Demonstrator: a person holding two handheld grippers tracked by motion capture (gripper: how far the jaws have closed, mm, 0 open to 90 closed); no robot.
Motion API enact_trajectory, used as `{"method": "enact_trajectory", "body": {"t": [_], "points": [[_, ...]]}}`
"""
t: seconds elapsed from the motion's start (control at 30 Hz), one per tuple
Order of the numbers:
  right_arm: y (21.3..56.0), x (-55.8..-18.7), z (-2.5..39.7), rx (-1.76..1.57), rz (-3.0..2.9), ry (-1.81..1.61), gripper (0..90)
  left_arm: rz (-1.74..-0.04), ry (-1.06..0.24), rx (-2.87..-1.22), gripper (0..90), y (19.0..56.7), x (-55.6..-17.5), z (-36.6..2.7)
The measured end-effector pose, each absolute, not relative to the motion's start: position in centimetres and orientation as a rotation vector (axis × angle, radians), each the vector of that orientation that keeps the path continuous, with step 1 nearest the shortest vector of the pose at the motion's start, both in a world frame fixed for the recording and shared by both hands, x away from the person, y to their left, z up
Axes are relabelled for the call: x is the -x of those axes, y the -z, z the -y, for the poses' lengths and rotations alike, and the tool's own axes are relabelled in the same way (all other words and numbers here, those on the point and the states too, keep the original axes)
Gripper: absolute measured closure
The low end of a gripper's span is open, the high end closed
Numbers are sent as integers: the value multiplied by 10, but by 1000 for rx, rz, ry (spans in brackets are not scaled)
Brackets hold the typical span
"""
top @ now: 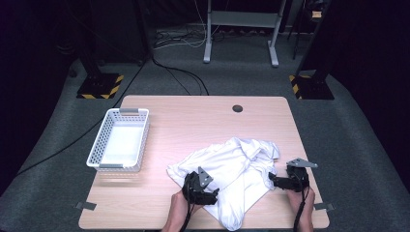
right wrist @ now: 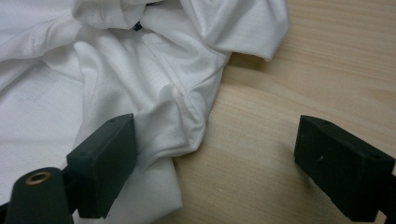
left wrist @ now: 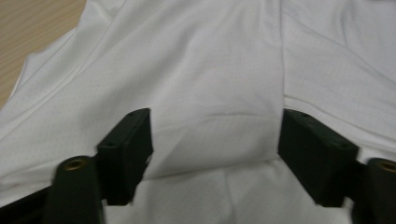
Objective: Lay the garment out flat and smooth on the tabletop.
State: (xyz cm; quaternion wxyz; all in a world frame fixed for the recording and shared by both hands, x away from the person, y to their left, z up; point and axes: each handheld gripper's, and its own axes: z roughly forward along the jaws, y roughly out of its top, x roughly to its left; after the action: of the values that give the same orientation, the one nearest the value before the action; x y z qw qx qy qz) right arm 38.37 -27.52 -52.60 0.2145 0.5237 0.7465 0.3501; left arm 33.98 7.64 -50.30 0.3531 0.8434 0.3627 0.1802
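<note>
1. A crumpled white fabric garment [top: 231, 169], thin and finely knit, lies in a loose heap on the near half of the light wooden table [top: 193, 121], between the two hand-held grippers.
2. The left gripper [left wrist: 215, 140] hangs over the near left part of the garment with its two black jaws spread wide; nothing is pinched between them.
3. In the left gripper view a flat, smooth stretch of the white cloth spans the whole gap between the jaws, and a straight seam runs up the cloth just inside the right-hand jaw.
4. Whether the left jaw tips press on the cloth or hover just above it cannot be told.
5. The right gripper [right wrist: 217, 156] is also released, its jaws standing wide apart with nothing clamped.
6. In the right gripper view a bunched fold at the garment's edge sits just beside the inner face of the left-hand jaw, seemingly touching it, and reaches partway into the gap.
7. The rest of that gap, out to the right-hand jaw, is bare wood; that jaw is well apart from the cloth.
8. In the high view the right gripper [top: 290, 180] sits at the garment's right edge and the left gripper [top: 200, 186] over its near left part.
9. A white perforated plastic basket [top: 99, 150] stands well apart to the left of the left gripper, away from the garment.
</note>
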Motion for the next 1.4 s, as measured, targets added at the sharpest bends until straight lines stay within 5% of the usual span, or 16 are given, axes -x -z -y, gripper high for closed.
{"method": "enact_trajectory", "body": {"t": [0.6, 1.4], "points": [[526, -384, 276, -1451, -2072, -975, 126, -838, -421, -2297, 818, 506, -350, -54], [526, -383, 275, -1451, -2069, -974, 127, -900, -478, -2193, 839, 486, -372, -90]]}}
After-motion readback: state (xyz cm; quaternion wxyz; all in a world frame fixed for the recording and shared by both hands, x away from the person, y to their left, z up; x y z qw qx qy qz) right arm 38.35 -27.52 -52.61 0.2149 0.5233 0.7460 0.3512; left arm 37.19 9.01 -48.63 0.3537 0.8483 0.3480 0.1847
